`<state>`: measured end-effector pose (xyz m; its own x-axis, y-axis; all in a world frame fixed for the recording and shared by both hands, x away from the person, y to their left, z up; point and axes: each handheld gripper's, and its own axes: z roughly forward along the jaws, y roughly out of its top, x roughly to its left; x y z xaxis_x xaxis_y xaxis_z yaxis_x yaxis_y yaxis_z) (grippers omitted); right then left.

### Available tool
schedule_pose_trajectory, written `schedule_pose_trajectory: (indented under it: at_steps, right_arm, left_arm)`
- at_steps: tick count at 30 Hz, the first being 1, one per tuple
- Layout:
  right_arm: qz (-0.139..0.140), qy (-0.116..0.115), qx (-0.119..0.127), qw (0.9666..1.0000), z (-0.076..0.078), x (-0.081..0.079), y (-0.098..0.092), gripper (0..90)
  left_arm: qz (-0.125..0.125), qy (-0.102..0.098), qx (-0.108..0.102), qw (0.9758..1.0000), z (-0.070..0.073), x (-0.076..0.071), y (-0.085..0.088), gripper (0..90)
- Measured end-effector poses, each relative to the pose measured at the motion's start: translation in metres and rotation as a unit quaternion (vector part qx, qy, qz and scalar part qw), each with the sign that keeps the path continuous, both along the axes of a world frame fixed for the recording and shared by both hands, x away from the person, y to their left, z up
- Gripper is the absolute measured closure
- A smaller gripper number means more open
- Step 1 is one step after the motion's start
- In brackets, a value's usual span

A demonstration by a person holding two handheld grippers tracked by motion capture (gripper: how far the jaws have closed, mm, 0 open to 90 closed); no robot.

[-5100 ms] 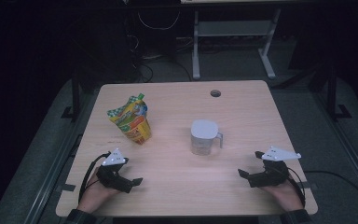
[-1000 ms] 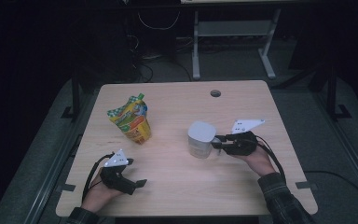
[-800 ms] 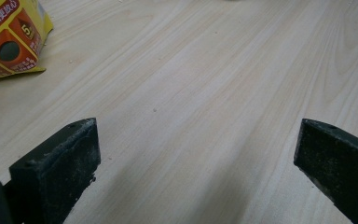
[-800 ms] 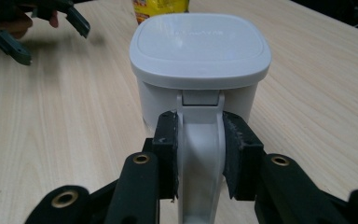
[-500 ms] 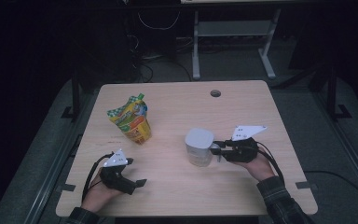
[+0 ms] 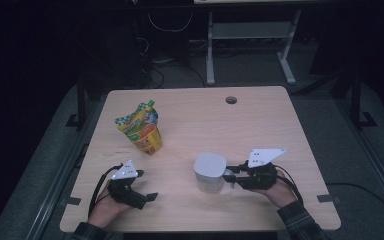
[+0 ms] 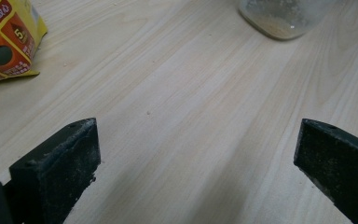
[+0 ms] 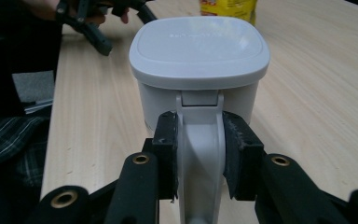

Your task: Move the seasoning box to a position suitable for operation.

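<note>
A white lidded container with a handle stands on the wooden table. My right gripper is shut on that handle, one pad pressed on each side, with the lid just beyond. A yellow and orange snack pouch stands upright at the left middle; its lower corner shows in the left gripper view. My left gripper rests open near the front left edge, jaws wide apart over bare wood. The container's base shows ahead of it.
A round cable hole sits near the table's far edge. Beyond the table are a desk frame and loose cables on a dark floor. The person's forearms enter from the bottom edge.
My right gripper has dragged the container by its handle toward the table's front edge and slightly left. The left gripper has stayed where it was.
</note>
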<state>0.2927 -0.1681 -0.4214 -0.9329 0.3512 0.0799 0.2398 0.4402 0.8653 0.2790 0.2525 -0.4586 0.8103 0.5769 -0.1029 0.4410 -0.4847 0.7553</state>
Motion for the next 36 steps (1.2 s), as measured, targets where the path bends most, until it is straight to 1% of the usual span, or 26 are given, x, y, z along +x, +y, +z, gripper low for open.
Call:
schedule_pose_trajectory:
  at_steps: [3, 4, 7, 9, 10, 13, 15, 18, 19, 20, 21, 24, 26, 27, 28, 29, 30, 33, 35, 36]
  right_arm:
    - [0.013, 0.002, 0.002, 0.9999, -0.002, -0.005, -0.002, 68.3]
    - [0.013, 0.002, 0.002, 0.9999, -0.002, -0.005, -0.002, 68.3]
    - [0.028, 0.005, 0.005, 0.9996, -0.003, -0.009, -0.002, 68.3]
    - [0.046, 0.002, 0.001, 0.9989, -0.005, -0.014, -0.001, 68.3]
    - [0.046, 0.002, 0.001, 0.9989, -0.005, -0.014, -0.001, 68.3]
    - [0.066, 0.001, 0.0, 0.9978, -0.006, -0.017, -0.001, 68.2]
    - [0.07, 0.002, 0.0, 0.9976, -0.008, -0.02, -0.002, 68.1]
    - [0.069, 0.002, -0.001, 0.9976, -0.008, -0.02, -0.002, 67.1]
    - [0.058, 0.0, -0.001, 0.9983, -0.008, -0.021, -0.002, 58.3]
    - [0.058, 0.0, -0.001, 0.9983, -0.008, -0.021, -0.002, 58.3]
    - [0.056, 0.004, 0.003, 0.9984, -0.008, -0.02, -0.003, 55.7]
    - [0.043, 0.009, 0.019, 0.9988, -0.006, -0.021, -0.009, 53.1]
    - [0.029, 0.012, 0.027, 0.9992, -0.004, -0.024, -0.015, 52.1]
    - [0.014, 0.01, 0.033, 0.9993, -0.003, -0.029, -0.021, 52.6]
    - [0.014, 0.01, 0.033, 0.9993, -0.003, -0.029, -0.021, 52.6]
    - [-0.003, 0.011, 0.039, 0.9992, -0.002, -0.033, -0.028, 56.0]
    - [-0.003, 0.011, 0.039, 0.9992, -0.002, -0.033, -0.028, 56.0]
    - [-0.017, 0.012, 0.045, 0.9988, -0.002, -0.04, -0.038, 67.7]
    - [-0.015, 0.024, 0.049, 0.9984, -0.004, -0.045, -0.041, 79.4]
    - [-0.012, 0.027, 0.048, 0.9984, -0.005, -0.047, -0.041, 83.8]
  left_arm:
    - [-0.004, -0.001, 0.0, 1.0, 0.0, 0.0, -0.001, 0.0]
    - [-0.005, -0.001, 0.0, 1.0, 0.0, 0.0, -0.001, 0.0]
    - [-0.006, 0.0, -0.001, 1.0, 0.0, -0.001, -0.002, 0.0]
    - [-0.009, 0.0, 0.002, 1.0, 0.0, -0.001, -0.003, 0.0]
    - [-0.009, 0.0, 0.002, 1.0, 0.0, -0.001, -0.003, 0.0]
    - [-0.008, 0.002, -0.001, 1.0, 0.0, -0.002, -0.004, 0.0]
    - [-0.01, 0.002, -0.002, 0.9999, 0.0, -0.002, -0.005, 0.1]
    - [-0.011, 0.001, -0.003, 0.9999, -0.001, -0.002, -0.005, 0.1]
    - [-0.011, 0.001, -0.004, 0.9999, -0.001, -0.002, -0.006, 0.0]
    - [-0.012, 0.002, -0.003, 0.9999, -0.001, -0.002, -0.006, 0.0]
    - [-0.013, 0.002, -0.003, 0.9999, 0.0, -0.002, -0.006, 0.0]
    - [-0.013, 0.003, -0.004, 0.9999, 0.0, -0.003, -0.006, 0.0]
    - [-0.014, 0.003, -0.003, 0.9999, 0.0, -0.003, -0.006, 0.1]
    - [-0.015, 0.002, -0.002, 0.9999, 0.0, -0.003, -0.006, 0.0]
    - [-0.015, 0.002, -0.002, 0.9999, 0.0, -0.003, -0.006, 0.0]
    - [-0.015, 0.003, -0.004, 0.9999, 0.0, -0.003, -0.007, 0.0]
    - [-0.015, 0.003, -0.004, 0.9999, 0.0, -0.003, -0.007, 0.0]
    - [-0.015, 0.005, -0.009, 0.9998, 0.0, -0.003, -0.009, 0.0]
    - [-0.016, 0.006, -0.009, 0.9998, 0.0, -0.003, -0.009, 0.0]
    - [-0.016, 0.007, -0.011, 0.9998, -0.001, -0.003, -0.01, 0.0]
